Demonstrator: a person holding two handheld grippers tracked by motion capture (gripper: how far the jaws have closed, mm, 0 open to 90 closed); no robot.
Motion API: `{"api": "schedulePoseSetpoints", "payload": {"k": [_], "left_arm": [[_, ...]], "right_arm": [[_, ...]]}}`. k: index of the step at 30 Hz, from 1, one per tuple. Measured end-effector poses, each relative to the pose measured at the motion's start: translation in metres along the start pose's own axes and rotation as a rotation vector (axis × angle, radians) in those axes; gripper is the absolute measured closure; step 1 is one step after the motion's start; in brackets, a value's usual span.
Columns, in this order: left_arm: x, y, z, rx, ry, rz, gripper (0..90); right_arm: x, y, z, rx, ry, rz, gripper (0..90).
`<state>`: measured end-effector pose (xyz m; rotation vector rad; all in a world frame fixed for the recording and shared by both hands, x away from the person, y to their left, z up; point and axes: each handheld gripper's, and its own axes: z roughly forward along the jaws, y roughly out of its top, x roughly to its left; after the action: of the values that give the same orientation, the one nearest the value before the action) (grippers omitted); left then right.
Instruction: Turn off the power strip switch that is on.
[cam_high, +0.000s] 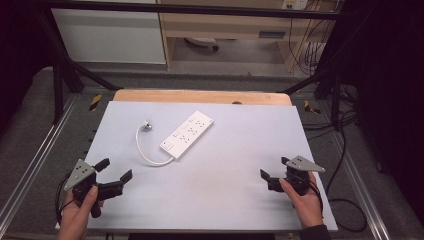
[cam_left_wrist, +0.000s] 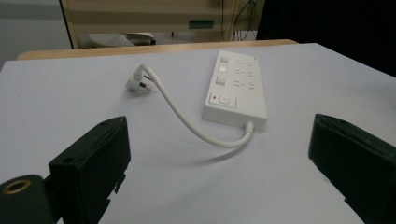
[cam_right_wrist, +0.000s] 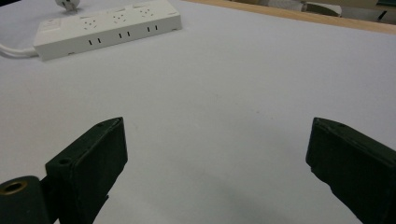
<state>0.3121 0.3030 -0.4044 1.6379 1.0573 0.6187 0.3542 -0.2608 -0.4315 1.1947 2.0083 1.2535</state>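
The pale surface carries my white power strip lying diagonally toward its far middle, well apart from both claws. Its cord loops left to the plug, lying loose. My left claw and right claw hover released, jaws wide. I judge the light strip may skid if one claw pushes it, and the springy cord could drag the plug.

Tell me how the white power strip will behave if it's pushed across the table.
The power strip lies flat, so it will probably slide, not tip. Its curved cord looks floppy and would likely trail or drag the plug. The smooth table suggests little grip.
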Motion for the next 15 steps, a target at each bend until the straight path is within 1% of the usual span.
{"api": "schedulePoseSetpoints", "payload": {"k": [3, 7, 8, 10, 13, 15], "left_arm": [[0.0015, 0.0001, 0.0001, 0.0, 0.0, 0.0, 5.4], [0.0008, 0.0002, -0.0004, 0.002, -0.003, -0.002, 5.4], [0.0007, 0.0003, -0.0005, 0.004, -0.005, 0.003, 5.4], [0.0, 0.0006, -0.0007, 0.005, -0.008, 0.007, 5.4], [-0.001, 0.0008, -0.0012, 0.002, -0.011, 0.007, 5.3], [-0.0011, 0.0012, -0.0012, -0.003, -0.011, 0.001, 5.2]], "right_arm": [[0.0017, 0.0002, 0.0029, 0.006, 0.002, -0.007, 4.6], [0.0027, 0.0013, 0.0022, -0.003, 0.003, -0.013, 4.3], [0.0023, 0.0013, 0.002, -0.005, 0.003, -0.015, 4.1], [0.0022, 0.0016, 0.0012, -0.011, 0.003, -0.008, 4.0], [0.0021, 0.002, 0.0006, -0.019, 0.005, -0.01, 3.2], [0.003, 0.0021, 0.0004, -0.021, 0.01, -0.015, 2.4]]}}
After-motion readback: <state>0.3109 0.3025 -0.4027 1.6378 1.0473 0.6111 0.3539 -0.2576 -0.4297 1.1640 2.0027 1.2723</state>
